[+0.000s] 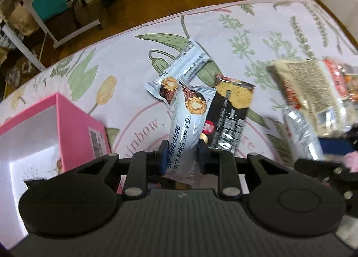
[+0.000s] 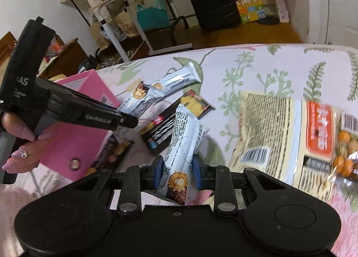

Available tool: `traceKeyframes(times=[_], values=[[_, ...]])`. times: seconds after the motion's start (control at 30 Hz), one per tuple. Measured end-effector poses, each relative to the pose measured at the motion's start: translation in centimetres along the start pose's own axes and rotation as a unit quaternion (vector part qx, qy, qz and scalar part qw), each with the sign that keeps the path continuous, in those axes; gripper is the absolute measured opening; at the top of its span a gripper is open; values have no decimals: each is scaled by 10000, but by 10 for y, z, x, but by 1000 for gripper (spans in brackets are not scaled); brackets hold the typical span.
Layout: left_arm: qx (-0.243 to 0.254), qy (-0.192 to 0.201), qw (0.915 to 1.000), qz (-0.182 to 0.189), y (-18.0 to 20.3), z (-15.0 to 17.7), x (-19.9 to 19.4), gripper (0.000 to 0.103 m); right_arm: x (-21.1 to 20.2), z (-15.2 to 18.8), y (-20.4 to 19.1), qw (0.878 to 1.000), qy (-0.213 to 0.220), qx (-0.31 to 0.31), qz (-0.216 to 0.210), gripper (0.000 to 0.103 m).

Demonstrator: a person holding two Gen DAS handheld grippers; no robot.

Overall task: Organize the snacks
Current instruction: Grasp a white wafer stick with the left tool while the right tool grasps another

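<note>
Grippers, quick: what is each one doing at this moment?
Left gripper: shut on a pale blue snack bar.
Right gripper: shut on another pale blue snack bar.

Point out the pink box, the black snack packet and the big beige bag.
pink box [image 1: 73, 120], left wrist view, its side wall.
black snack packet [image 1: 230, 120], left wrist view, its printed middle.
big beige bag [image 2: 273, 136], right wrist view, its printed back.

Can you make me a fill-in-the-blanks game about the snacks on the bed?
1. The open box is coloured ____.
2. The left gripper is shut on a light blue snack ____.
3. The big bag with orange snacks lies on the ____.
4. The right gripper is ____ on another snack bar.

Missing words: pink; bar; bed; shut
</note>
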State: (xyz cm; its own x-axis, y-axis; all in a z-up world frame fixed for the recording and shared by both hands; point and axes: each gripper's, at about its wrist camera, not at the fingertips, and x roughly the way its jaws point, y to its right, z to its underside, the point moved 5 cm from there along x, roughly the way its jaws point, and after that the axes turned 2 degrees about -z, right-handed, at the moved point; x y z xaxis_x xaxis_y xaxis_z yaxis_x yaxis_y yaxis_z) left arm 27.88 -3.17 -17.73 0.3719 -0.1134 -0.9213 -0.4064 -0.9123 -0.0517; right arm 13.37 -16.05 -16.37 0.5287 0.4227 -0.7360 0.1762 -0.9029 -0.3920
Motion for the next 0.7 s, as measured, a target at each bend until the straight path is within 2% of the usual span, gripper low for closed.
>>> traceKeyframes(times=[0.2, 0.33, 0.47, 0.7], values=[[-220, -206, 9981, 542, 6, 25, -30, 25, -12, 13, -10, 9990, -293, 214, -252, 32], [-346, -347, 9952, 845, 7, 53, -54, 25, -21, 23, -21, 9975, -475, 263, -449, 32], [-448, -334, 9938, 963, 4, 73, -79, 25, -31, 30, -37, 9959, -622, 207, -626, 32], [-357, -305, 9937, 1013, -2, 87, -123, 25, -49, 30, -77, 9936, -699, -46, -890, 32]])
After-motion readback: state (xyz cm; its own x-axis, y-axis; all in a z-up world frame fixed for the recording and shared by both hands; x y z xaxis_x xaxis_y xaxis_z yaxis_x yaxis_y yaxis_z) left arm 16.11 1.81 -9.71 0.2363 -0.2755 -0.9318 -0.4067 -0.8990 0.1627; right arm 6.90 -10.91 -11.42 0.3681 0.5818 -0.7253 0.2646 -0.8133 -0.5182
